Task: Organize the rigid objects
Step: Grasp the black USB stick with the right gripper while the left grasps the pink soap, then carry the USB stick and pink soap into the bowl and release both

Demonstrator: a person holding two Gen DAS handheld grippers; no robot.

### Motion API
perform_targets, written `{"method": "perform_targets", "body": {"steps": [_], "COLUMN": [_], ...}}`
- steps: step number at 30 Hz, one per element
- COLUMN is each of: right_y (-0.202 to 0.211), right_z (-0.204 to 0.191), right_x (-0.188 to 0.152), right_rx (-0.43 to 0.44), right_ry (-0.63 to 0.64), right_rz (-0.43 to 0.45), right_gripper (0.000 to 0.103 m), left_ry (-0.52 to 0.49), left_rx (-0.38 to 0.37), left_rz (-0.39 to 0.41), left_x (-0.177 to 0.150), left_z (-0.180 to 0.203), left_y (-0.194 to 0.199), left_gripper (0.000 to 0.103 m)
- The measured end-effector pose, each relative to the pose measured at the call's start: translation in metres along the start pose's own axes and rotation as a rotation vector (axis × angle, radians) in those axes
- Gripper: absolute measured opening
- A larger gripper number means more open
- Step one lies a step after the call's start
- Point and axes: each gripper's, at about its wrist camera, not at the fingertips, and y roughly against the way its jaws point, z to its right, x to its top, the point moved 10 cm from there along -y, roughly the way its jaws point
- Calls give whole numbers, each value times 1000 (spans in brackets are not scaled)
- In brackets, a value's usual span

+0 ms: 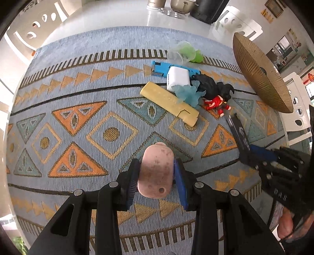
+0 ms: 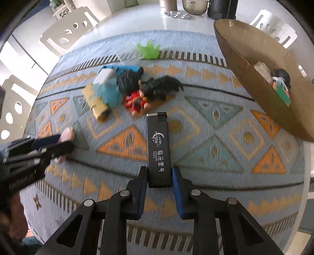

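Home dining room: patterned tablecloth (image 1: 78,109), white chairs (image 2: 66,33), cookware (image 2: 194,6) (far end)

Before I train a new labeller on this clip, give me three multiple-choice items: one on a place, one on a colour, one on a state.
1. Where is the white block?
A. In the bowl
B. In the pile on the mat
C. In a gripper

2. What colour is the lighter?
A. Black
B. Green
C. White

3. What is the left gripper doing?
A. Open, empty
B. Out of view
C. Shut on the pink object

Key: 1 B, it lies among the toys, outside the gold bowl. 2 A, black with white print, in the right gripper. 3 C, both pads press it.
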Motion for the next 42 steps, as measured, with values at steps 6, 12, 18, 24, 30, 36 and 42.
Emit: {"method": "perform_targets", "body": {"steps": [6,12,18,24,30,36,42], "right_y": [-3,-11,-8,18,104,205,250], "right_z": [2,-10,-19,-24,-6,52,126], "right_x": [10,34,28,13,17,69,89], "right_rx": [24,-106,-56,185,223,75,-88], "right_ry": [-43,37,18,-129,-188,-265,-401], "right_rz": [-7,12,-6,-20,170,426,540], "right_gripper": [37,27,24,24,24,24,24], "left_ry": [9,-2,-80,-52,-127,-273,-349], "left_rx": [7,43,104,-13,-100,-196,-262], "left_rz": [-15,-12,8,66,221,392,411], "left_x": [2,6,15,27,81,133,167], "left_z": [-4,-11,-3,7,48,138,199], "left_y": [-7,-17,-28,-3,56,125,133], "left_gripper": [45,46,30,30,30,30,30]}}
